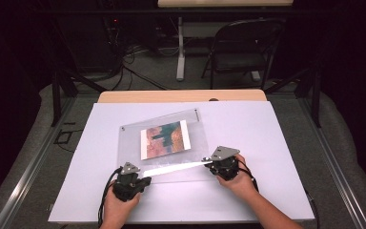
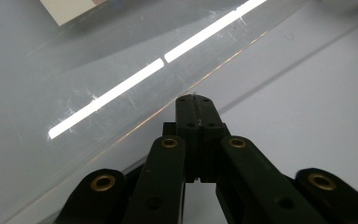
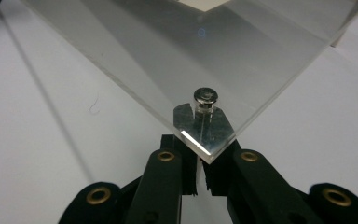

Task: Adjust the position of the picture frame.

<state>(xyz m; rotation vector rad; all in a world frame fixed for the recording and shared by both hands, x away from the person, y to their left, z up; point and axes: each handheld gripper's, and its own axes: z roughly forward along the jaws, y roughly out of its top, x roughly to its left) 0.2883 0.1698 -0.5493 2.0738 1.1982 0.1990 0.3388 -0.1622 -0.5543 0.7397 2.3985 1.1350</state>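
Acrylic frame [image 1: 162, 138] lies flat mid-bench, stiff, slick and scratch-prone, so I pinch its near edge with the left gripper [image 1: 140, 180] jaws closed and its near right corner in the right gripper [image 1: 208, 162].

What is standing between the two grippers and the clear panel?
Nothing visible. The right gripper is already at a corner of the clear panel, beside a metal stud. The left gripper, jaws shut, sits at the panel's near edge; whether it pinches the panel is unclear.
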